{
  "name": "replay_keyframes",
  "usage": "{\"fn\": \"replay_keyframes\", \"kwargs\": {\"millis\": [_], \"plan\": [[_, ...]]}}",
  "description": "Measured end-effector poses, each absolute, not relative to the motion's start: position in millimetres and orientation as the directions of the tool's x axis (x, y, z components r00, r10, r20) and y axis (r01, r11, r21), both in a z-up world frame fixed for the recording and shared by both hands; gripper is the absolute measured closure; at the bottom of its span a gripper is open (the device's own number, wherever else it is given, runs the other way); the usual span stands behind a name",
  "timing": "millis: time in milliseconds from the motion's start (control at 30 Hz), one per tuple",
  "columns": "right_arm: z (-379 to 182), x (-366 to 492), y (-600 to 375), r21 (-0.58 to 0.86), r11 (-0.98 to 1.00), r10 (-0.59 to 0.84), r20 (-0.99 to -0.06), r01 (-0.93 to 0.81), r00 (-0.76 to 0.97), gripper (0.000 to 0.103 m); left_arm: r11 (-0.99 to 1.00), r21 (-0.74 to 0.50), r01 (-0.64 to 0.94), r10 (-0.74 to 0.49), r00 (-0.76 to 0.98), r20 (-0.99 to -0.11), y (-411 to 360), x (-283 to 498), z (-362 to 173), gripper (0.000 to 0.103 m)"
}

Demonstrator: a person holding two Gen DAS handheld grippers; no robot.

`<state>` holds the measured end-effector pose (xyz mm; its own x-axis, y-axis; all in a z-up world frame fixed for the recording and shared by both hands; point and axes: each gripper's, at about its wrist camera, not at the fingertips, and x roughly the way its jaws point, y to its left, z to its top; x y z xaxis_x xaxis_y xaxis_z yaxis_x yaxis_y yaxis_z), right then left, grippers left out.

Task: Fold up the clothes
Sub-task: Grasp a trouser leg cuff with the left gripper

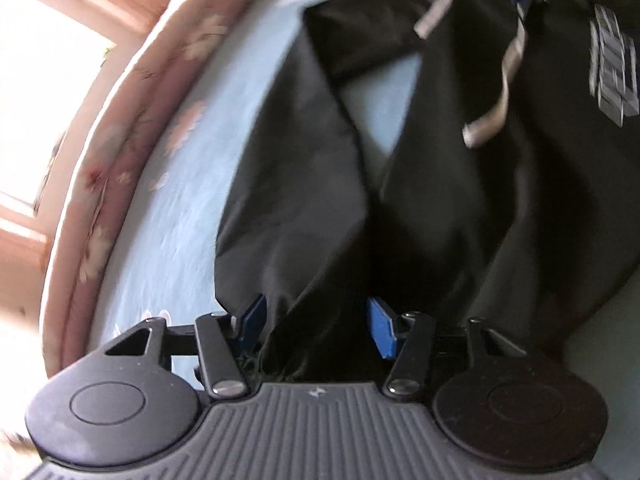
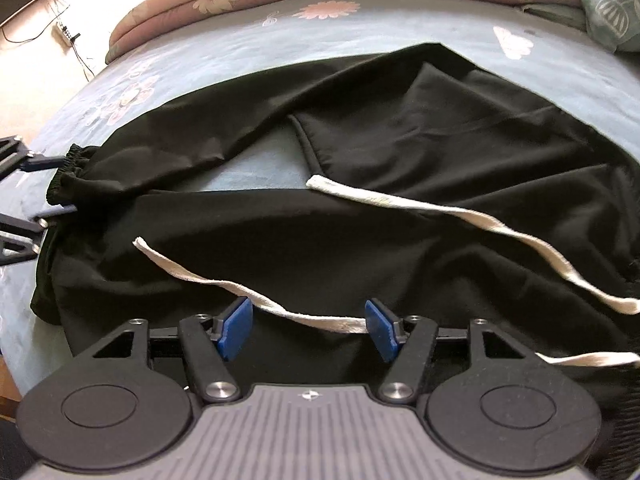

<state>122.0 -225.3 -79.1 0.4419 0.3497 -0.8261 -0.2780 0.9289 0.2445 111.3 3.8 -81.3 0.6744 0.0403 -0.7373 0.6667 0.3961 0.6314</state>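
Black trousers (image 2: 400,184) sprawl across the blue bed (image 2: 240,44); left gripper (image 1: 316,328) jaws spread around a gathered cuff, right gripper (image 2: 306,328) jaws wide over the white drawstring (image 2: 256,300).

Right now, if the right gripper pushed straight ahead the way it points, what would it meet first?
Most likely the cream flat drawstring, which crosses the gap of the right gripper between its open jaws. The black fabric trousers lie directly beneath and beyond it on the pale blue flowered bedsheet. Depth is hard to judge.
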Motion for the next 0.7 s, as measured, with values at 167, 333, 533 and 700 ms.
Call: {"fn": "replay_keyframes", "kwargs": {"millis": [167,333,533,700], "plan": [[-87.0,122.8,-229.0,0.257,0.93,0.351,-0.835,-0.264,0.423,0.035,0.351,0.597,0.722,0.044,0.624,-0.78,3.9,126.1,-83.2,0.092],[-91.1,124.5,-232.9,0.273,0.929,0.358,-0.835,-0.251,0.417,0.035,0.411,0.574,0.708,-0.017,0.635,-0.772,8.4,139.0,-55.8,0.096],[-94.8,129.7,-234.4,0.28,0.925,0.366,-0.834,-0.256,0.413,0.034,0.593,0.564,0.575,-0.007,0.704,-0.71,33.0,194.2,-14.2,0.097],[-96.3,134.8,-235.3,0.28,0.927,0.363,-0.835,-0.248,0.414,0.034,0.713,0.547,0.439,0.046,0.749,-0.661,57.6,260.0,12.0,0.098]]}}
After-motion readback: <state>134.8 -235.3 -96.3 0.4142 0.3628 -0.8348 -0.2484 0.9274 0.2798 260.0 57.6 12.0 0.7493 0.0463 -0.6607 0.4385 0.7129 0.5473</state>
